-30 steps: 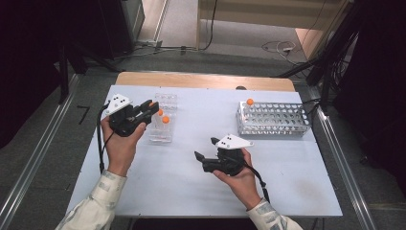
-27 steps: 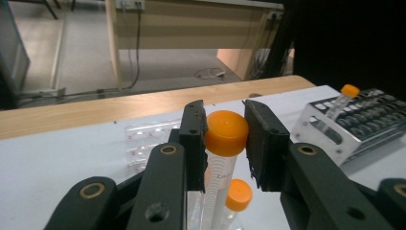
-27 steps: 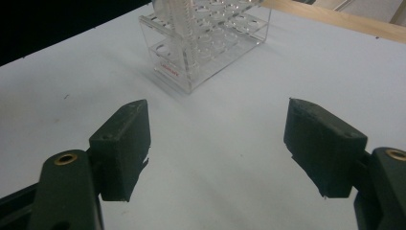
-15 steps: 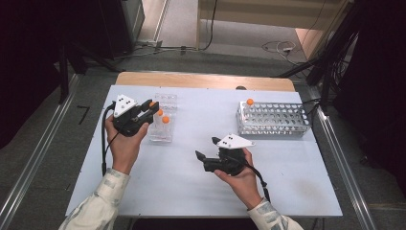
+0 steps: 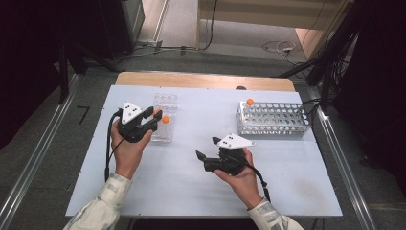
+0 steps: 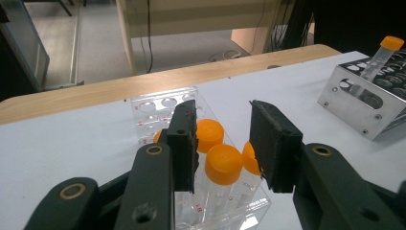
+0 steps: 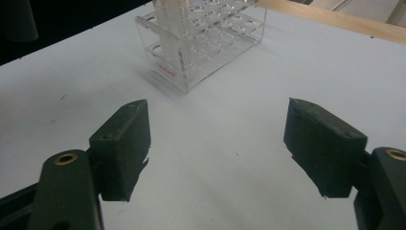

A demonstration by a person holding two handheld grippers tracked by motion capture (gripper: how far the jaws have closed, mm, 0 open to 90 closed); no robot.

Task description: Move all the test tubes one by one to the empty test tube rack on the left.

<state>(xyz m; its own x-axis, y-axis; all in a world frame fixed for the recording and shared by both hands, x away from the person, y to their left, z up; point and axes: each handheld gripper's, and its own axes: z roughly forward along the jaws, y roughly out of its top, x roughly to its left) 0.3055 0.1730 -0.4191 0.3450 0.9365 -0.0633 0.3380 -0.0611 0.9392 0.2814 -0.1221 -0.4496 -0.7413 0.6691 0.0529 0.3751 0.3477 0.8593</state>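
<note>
My left gripper (image 5: 154, 118) sinking over clear plastic rack (image 6: 158, 108), jaws just parting off orange-capped tube (image 6: 222, 165), now seated; right gripper (image 5: 206, 158) gaping, idle.

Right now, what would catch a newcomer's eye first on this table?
The orange-capped tubes in the clear rack at the table's left, with the left gripper open around one cap. At the right, a metal rack holds a single orange-capped tube.

Clear rack (image 5: 163, 119) sits on bench (image 5: 191, 191), left side; metal rack (image 5: 273, 119) on right, well apart. Capped tubes (image 6: 222, 165) stand in clear rack's near end; one tube (image 5: 249, 102) in metal rack's left corner. L hand-held gripper (image 5: 155, 120) over clear rack; R hand-held gripper (image 5: 207, 149) nearer front, between racks.
</note>
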